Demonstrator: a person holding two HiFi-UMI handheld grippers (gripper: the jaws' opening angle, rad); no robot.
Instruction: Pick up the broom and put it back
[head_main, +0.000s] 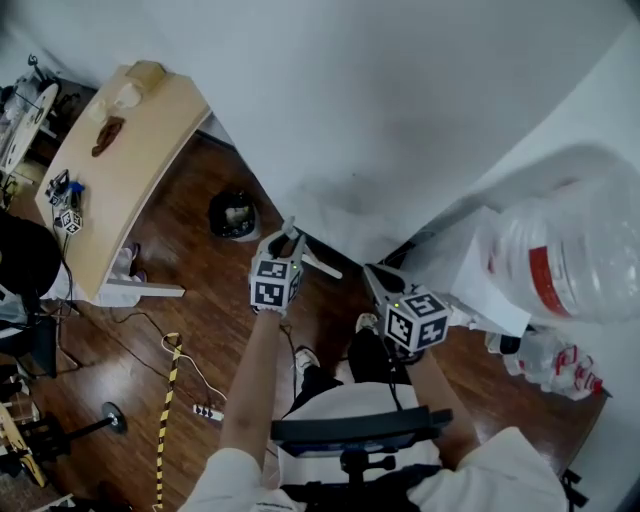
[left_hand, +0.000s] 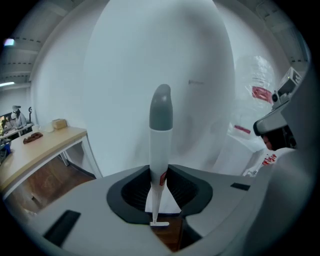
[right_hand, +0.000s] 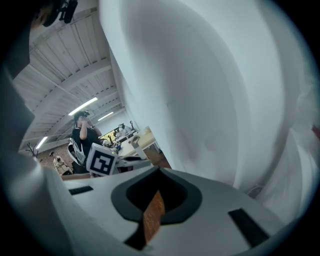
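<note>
Left gripper view showed the broom handle (left_hand: 161, 145), white with a grey cap on top, standing upright between the jaws of the left gripper (left_hand: 160, 186). The dark pads pinched it from both sides, just beside a small red label. The handle's lower end ran down past the jaws toward the wooden floor (left_hand: 52, 180); the brush end could not be made out. In the head view the left gripper was held out in front of the white wall (head_main: 400, 100), with the handle crossing its tips at a slant. The right gripper (head_main: 380, 282) sat just to its right and nearer, apart from the broom. In the right gripper view its jaws stood a narrow slit apart, with nothing between them and only floor showing through. At far left was a light wooden table (head_main: 140, 140) with small items on it, and a black bin (head_main: 233, 215) stood on the floor between table and grippers. At right was a large clear water jug (head_main: 560, 260) with a red band.
</note>
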